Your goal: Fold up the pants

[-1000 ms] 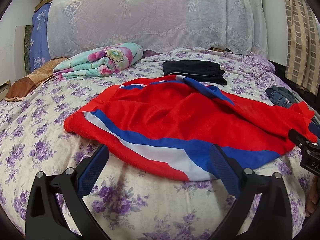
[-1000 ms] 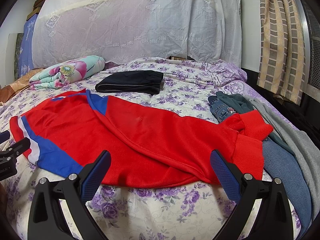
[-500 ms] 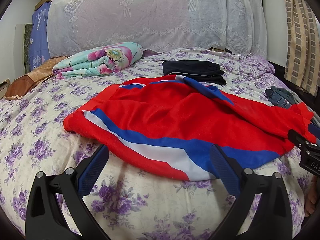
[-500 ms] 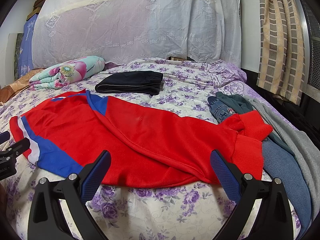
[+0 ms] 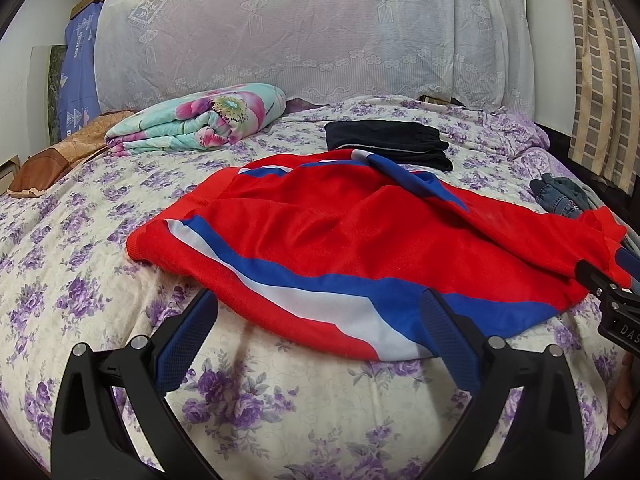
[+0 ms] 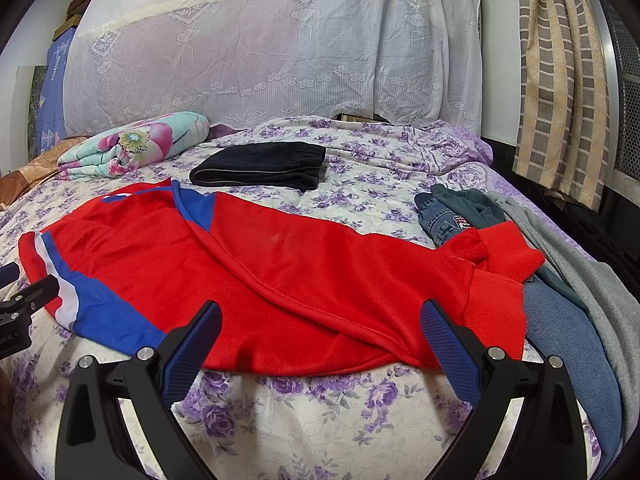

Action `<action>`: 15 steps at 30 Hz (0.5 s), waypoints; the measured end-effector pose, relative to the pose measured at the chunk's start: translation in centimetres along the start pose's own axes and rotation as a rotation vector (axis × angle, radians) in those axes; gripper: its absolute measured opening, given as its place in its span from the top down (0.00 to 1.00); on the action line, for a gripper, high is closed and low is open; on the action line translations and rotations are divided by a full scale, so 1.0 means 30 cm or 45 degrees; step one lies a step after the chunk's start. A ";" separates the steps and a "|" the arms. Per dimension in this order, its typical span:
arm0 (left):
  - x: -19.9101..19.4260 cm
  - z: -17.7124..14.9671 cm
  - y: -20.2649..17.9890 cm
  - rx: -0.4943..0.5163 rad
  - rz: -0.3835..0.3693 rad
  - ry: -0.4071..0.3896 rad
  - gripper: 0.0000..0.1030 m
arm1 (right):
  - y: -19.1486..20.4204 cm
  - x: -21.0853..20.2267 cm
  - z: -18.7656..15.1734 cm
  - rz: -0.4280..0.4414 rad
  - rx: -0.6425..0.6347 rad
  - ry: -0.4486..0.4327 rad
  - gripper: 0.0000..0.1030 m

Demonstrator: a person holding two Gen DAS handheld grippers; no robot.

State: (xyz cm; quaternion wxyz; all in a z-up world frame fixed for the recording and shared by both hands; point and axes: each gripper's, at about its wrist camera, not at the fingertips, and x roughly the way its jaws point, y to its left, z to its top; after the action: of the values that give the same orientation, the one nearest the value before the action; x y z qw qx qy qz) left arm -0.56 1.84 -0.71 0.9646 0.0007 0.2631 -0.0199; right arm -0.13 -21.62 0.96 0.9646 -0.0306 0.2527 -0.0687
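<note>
- Bed, purple-flowered cover, filling both views; white lace cloth draped upright at the far end.
- Red pants spread crosswise on the bed's near half, rumpled, not folded. Left wrist view: waist end with blue and white stripe nearest the camera. Right wrist view: red ribbed cuffs at the right, lying over the edge of a blue garment.
- Checked curtain hanging at far right, shown fuller in the right wrist view.
- Grey garment and blue garment along the bed's right edge: right wrist view only.
- Folded floral quilt at far left; brown cushion beside it, whole in the left wrist view, only a sliver in the right.
- Folded black garment just beyond the pants, apart from them.
- Small heap of jeans and dark green cloth just behind the cuffs; only partly seen from the left wrist.
- Left gripper: fingers spread wide, empty, low at the near bed edge before the striped waist end.
- Right gripper: fingers spread wide, empty, before the leg section.
- Each view catching the other gripper's black body at its side edge.
</note>
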 end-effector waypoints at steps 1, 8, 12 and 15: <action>0.000 0.000 0.000 0.000 0.000 0.000 0.04 | 0.000 0.000 0.000 0.000 0.000 0.000 0.03; 0.000 0.001 0.001 -0.001 -0.002 0.001 0.04 | 0.000 0.000 0.000 -0.001 -0.001 0.000 0.03; 0.001 -0.007 -0.006 -0.005 -0.005 0.002 0.04 | 0.001 0.001 -0.001 0.000 -0.001 0.000 0.03; 0.000 -0.011 -0.013 -0.008 -0.007 0.004 0.04 | 0.001 0.001 -0.001 0.000 -0.001 0.000 0.03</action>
State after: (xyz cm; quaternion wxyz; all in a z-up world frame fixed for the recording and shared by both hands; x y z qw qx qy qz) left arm -0.73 1.44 -1.00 0.9640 -0.0029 0.2648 -0.0219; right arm -0.11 -21.60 0.92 0.9646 -0.0312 0.2526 -0.0687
